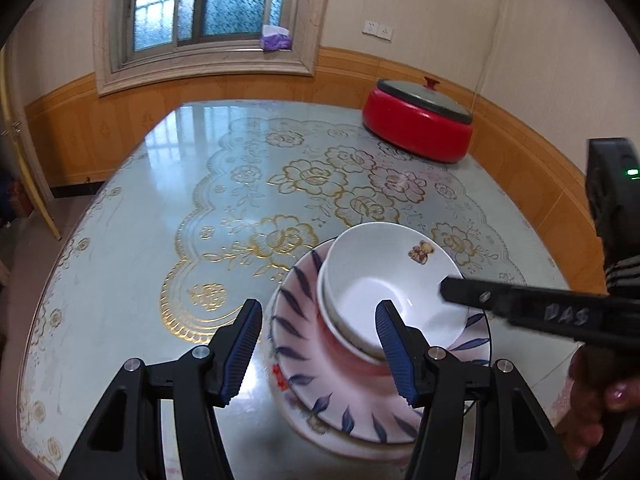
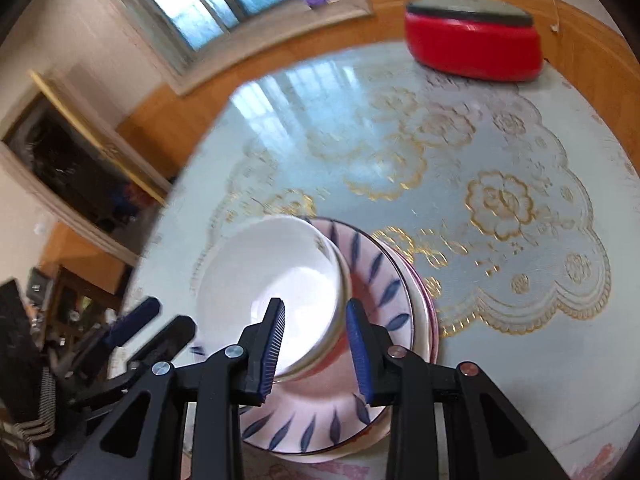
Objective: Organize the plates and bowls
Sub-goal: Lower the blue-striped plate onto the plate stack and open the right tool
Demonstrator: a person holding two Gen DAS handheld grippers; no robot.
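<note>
"DAS" is handwritten on the right hand-held gripper (image 1: 452,290), whose spread fingers straddle the rim of the bear-printed white bowl (image 1: 384,276). It is nested on the leaf-patterned plate (image 1: 304,356). The left hand-held gripper (image 1: 318,354) gapes, empty. A red lidded pot (image 1: 418,128) sits at two o'clock on the surface (image 1: 160,220)

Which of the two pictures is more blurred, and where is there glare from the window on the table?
Right wrist view: more blurred, with smeared far things such as the red pot and the window; pale glare lies on the table under the window. Left wrist view: mostly sharp, the white bowl clear; the right gripper's finger is slightly smeared; glare sits at the table's far left. Both bend straight lines, being fisheye.
</note>
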